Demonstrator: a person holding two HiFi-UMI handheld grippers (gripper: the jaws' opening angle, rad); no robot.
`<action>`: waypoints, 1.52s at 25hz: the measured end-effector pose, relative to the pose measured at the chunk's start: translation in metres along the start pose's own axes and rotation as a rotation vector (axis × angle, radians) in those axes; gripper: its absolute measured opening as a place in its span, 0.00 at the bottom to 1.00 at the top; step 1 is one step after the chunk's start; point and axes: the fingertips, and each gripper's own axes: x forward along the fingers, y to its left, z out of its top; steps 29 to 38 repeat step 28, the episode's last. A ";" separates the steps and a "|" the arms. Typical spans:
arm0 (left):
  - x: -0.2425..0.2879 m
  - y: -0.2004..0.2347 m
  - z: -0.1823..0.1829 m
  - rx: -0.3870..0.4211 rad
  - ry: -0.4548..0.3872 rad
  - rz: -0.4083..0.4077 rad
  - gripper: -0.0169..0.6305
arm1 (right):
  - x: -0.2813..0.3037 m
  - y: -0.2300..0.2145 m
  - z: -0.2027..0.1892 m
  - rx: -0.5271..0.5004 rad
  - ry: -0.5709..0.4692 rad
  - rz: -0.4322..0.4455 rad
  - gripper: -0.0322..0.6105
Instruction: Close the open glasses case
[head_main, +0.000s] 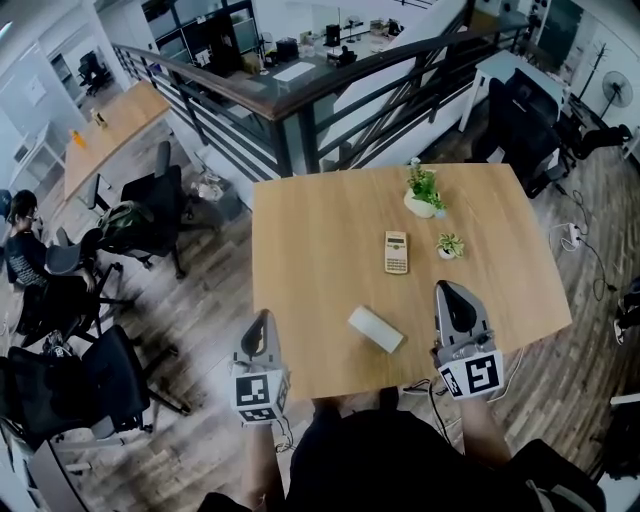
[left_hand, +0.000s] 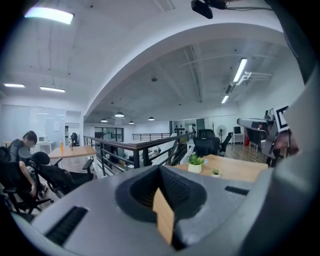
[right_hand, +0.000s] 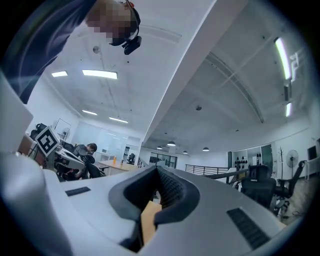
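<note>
- Left gripper (head_main: 260, 328), lower left: I see jaws together, empty.
- Right gripper (head_main: 452, 300), lower right: same.
- Case (head_main: 375, 329) lies closed on table (head_main: 320, 250) between them.

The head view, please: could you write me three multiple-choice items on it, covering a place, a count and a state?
1. Where does the calculator lie relative to the glasses case?
A) farther from the person
B) nearer the person
C) on top of it

2. How many potted plants stand on the table?
A) one
B) two
C) four

3. What state is the glasses case in?
A) wide open
B) closed
C) standing on end

Answers:
1 A, it lies beyond the case, toward the table's far edge.
2 B, a larger and a smaller one stand near the calculator.
3 B, it lies flat as one shut white shell.
</note>
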 end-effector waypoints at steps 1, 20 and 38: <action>-0.001 0.001 0.003 0.000 -0.010 0.002 0.03 | 0.000 0.001 0.001 -0.004 0.000 0.001 0.07; 0.001 0.000 0.016 0.004 -0.037 0.008 0.03 | 0.007 0.007 0.015 -0.059 -0.007 0.008 0.07; 0.001 -0.002 0.011 -0.011 -0.020 0.004 0.03 | 0.006 0.010 0.019 -0.060 -0.008 0.019 0.07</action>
